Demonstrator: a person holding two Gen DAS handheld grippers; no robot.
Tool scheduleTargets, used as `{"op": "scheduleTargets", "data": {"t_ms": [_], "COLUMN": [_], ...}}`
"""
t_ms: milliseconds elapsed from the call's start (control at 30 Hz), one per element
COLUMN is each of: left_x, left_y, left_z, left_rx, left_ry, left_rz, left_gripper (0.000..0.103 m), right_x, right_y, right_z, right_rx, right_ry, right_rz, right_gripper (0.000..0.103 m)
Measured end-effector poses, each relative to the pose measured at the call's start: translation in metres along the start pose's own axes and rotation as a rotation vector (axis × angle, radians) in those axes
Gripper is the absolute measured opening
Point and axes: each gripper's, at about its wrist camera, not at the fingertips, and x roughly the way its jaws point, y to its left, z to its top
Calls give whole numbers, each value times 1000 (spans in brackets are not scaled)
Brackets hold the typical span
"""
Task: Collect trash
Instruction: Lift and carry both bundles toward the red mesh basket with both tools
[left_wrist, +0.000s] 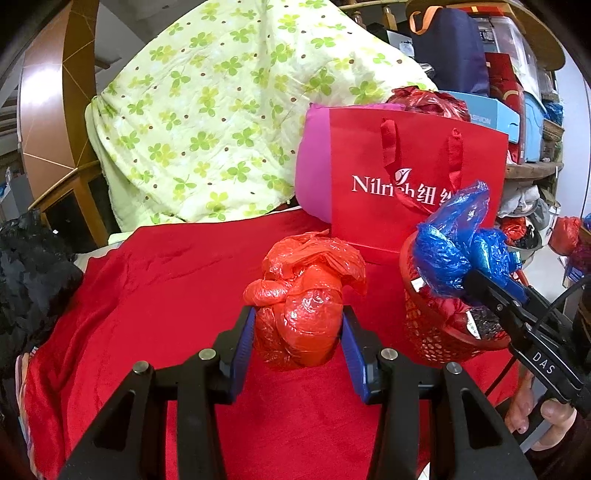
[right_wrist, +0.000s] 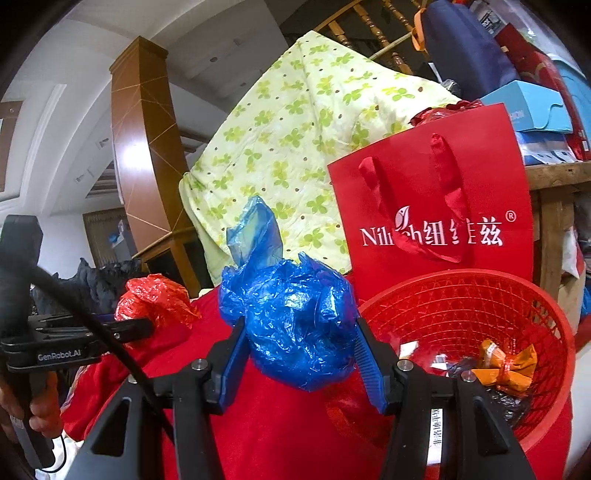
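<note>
While a red paper gift bag with white lettering (left_wrist: 417, 184) stands upright behind, beside a clover-print quilt (left_wrist: 221, 110), a red plastic mesh basket (right_wrist: 480, 306) holding wrappers sits on the red cloth (left_wrist: 166, 277). Left tongs (left_wrist: 298, 332) clamp a crumpled red plastic bag (left_wrist: 303, 295) above the cloth. Right tongs (right_wrist: 301, 354) clamp a crumpled, glossy blue plastic bag (right_wrist: 291, 314) just beside the basket's rim.

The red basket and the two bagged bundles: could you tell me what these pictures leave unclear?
- Left wrist view: red basket contents mostly hidden by the blue bag and the right gripper.
- Either view: what the red bag and blue bag hold; crumpled plastic covers it.
- Right wrist view: basket's near rim hidden behind the gripper's finger.
</note>
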Motion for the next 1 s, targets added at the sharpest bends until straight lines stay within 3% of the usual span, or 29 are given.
{"op": "scheduleTargets", "data": {"t_ms": [1000], "left_x": [19], "left_y": [-66], "left_z": [36], "left_rx": [100], "left_ry": [-47], "left_rz": [-142], "left_gripper": [47], "right_x": [-31], "right_y": [-57], "right_z": [17], "right_rx": [139], "right_ry": [-88], "right_rz": [-84], "right_gripper": [59]}}
